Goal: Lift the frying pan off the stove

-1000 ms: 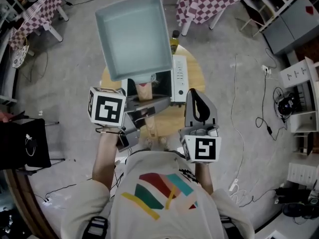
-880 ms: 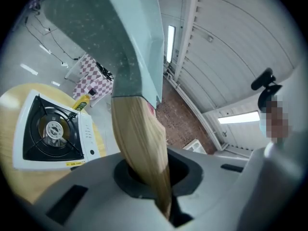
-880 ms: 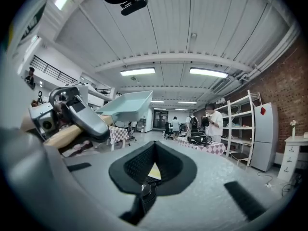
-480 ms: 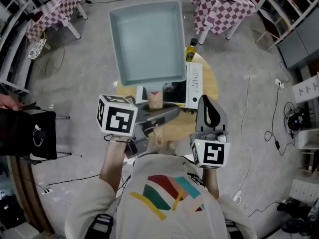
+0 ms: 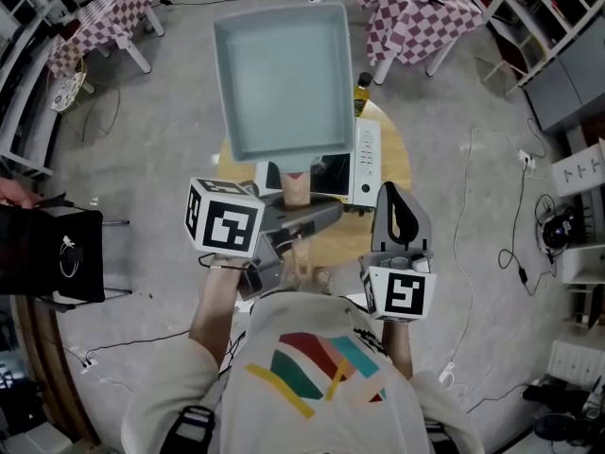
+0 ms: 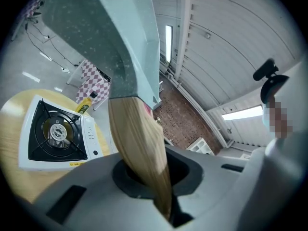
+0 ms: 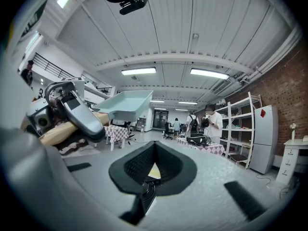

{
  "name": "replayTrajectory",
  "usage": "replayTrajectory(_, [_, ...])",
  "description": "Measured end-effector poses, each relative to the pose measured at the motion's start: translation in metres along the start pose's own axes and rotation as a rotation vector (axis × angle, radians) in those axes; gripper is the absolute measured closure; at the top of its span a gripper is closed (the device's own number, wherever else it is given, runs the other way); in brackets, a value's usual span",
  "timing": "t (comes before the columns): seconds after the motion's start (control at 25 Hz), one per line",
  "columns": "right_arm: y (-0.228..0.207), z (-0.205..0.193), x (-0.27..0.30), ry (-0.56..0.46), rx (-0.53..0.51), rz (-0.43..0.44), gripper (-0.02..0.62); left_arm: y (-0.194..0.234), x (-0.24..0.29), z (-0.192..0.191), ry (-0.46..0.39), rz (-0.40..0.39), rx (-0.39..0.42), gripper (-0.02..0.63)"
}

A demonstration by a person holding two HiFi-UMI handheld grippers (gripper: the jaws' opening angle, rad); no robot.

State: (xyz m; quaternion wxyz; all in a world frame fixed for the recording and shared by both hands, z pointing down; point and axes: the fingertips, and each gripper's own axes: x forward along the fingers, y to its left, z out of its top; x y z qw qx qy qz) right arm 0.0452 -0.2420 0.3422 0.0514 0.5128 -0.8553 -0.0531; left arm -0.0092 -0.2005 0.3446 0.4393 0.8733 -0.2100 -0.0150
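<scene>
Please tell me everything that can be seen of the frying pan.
The frying pan is square and pale blue-green, with raised walls and nothing inside. Its light wooden handle is clamped in the left gripper, the only thing touching it. It hangs roughly level in the air, lifted clear of the stove.

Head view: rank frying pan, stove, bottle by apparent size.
1. frying pan, held up nearer the camera, so its lead is inflated
2. stove, partly hidden under the pan
3. bottle
</scene>
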Motion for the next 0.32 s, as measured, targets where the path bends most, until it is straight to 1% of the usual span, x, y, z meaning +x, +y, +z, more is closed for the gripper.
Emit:
replayTrajectory(0.12, [-0.0005, 0.0007, -0.0032, -0.001, -0.001, -0.003, 0.598, -0.0011, -0.0015, 0.0011, -0.009, 0.003, 0.002, 0.598])
replayTrajectory(0.32, [0.0043, -0.0042, -0.005, -0.007, 0.015, -0.001, 0.598, 0.0053, -0.0085, -0.0016, -0.012, 0.061, 0.022, 0.598])
